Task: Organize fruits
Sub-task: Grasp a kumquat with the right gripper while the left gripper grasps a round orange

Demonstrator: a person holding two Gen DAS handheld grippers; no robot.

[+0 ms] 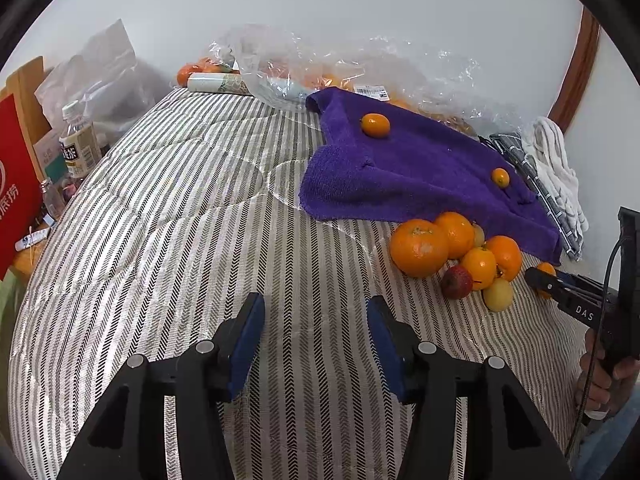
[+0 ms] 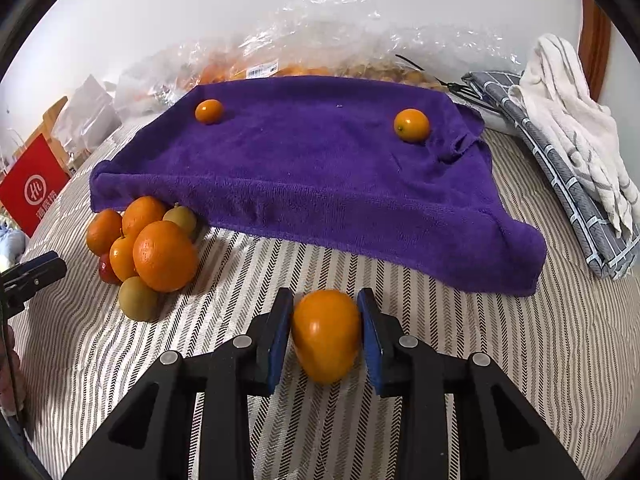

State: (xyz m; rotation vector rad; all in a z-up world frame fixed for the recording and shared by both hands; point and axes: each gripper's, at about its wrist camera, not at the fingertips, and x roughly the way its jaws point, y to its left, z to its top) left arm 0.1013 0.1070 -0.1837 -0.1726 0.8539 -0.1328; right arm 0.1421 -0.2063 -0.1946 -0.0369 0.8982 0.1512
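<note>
Now a kumquat (image 2: 326,334) sits pinched between the right gripper (image 2: 326,340) pads at lower centre. Two more rest on the purple towel (image 2: 320,184) above; a fruit pile (image 2: 148,252) lies left. Plastic bags (image 2: 320,48) behind hold oranges. Left gripper (image 1: 316,340) gapes, holding nothing.

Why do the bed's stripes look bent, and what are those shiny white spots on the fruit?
Left wrist view: the fisheye lens bows the striped bedcover, and dark corners frame it. Right wrist view: the held orange fruit shows a glare spot, and the plastic bag glints.
</note>
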